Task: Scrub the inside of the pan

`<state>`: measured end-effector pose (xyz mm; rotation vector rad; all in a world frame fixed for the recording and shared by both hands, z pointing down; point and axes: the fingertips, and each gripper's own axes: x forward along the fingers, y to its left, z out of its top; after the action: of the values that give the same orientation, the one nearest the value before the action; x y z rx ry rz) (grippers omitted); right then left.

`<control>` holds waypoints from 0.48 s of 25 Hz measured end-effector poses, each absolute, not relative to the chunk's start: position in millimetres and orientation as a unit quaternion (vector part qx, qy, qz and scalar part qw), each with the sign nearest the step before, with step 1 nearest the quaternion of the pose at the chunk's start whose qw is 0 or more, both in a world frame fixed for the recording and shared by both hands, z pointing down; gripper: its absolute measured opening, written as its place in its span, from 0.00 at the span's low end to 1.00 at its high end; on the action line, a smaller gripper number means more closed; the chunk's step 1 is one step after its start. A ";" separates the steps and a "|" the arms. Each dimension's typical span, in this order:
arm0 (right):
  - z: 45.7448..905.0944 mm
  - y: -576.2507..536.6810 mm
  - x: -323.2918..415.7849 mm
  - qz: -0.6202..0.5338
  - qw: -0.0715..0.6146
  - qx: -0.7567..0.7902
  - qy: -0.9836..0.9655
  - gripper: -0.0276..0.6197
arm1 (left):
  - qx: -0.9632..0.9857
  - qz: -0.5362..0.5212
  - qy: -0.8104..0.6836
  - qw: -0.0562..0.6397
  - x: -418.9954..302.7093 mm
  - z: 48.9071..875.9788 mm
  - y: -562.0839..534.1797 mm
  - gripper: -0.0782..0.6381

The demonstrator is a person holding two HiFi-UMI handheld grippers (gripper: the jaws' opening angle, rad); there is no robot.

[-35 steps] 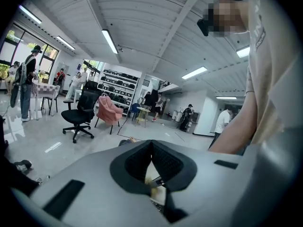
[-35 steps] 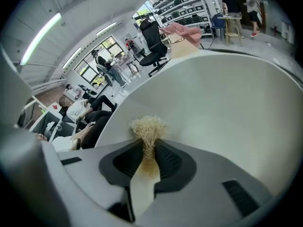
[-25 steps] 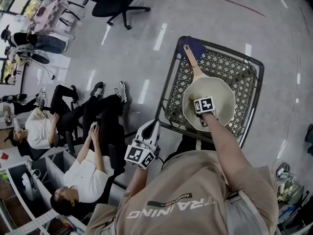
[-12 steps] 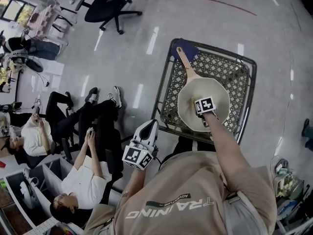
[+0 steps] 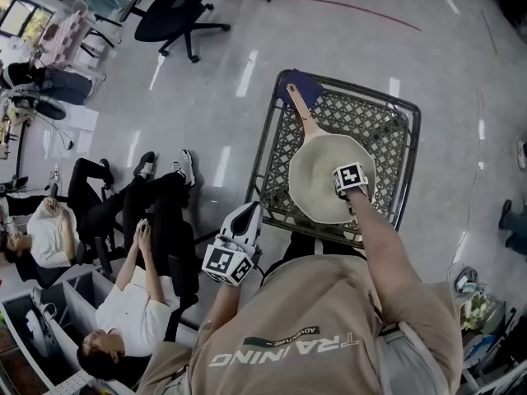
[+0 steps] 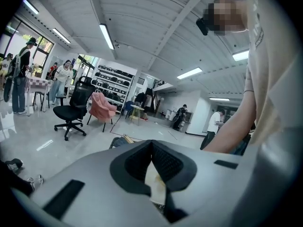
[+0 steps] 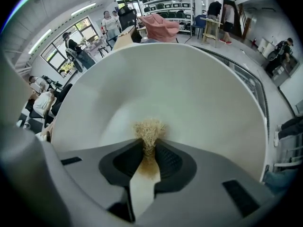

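A cream pan (image 5: 317, 171) with a tan handle (image 5: 300, 112) lies on a wire-mesh table (image 5: 387, 118). My right gripper (image 5: 346, 171) reaches down inside the pan, toward its right half. In the right gripper view the right gripper (image 7: 149, 143) is shut on a tan fibrous scrubber (image 7: 149, 129), and the tuft presses against the pale inner surface of the pan (image 7: 199, 89). My left gripper (image 5: 249, 212) hangs at the table's near left corner, clear of the pan. Seen in its own view, the left gripper (image 6: 151, 148) has its pads meeting with nothing held.
A blue cloth (image 5: 305, 81) lies at the table's far left corner by the handle end. Seated people (image 5: 156, 220) are on the floor side to the left, and an office chair (image 5: 169, 15) stands farther off.
My right gripper with the scrubber has slid across the pan from its left-middle toward its right side. The left gripper has stayed where it was.
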<state>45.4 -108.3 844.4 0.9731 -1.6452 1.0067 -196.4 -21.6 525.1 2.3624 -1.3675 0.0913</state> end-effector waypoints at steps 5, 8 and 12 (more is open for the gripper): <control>846.2 -107.9 73.5 0.400 0.506 0.414 -0.642 0.18 | 0.846 0.030 -0.491 0.206 -190.9 528.8 -28.9 0.13; 848.2 -110.4 77.9 0.390 0.524 0.431 -0.622 0.18 | 0.848 0.029 -0.487 0.207 -185.2 528.2 -32.4 0.13; 841.2 -110.2 89.9 0.376 0.541 0.461 -0.594 0.18 | 0.853 0.023 -0.482 0.200 -175.8 524.0 -38.8 0.13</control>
<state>89.9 -110.2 841.2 1.0967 -1.4121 0.8942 -175.8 -38.8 524.0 2.3836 -1.3489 0.0633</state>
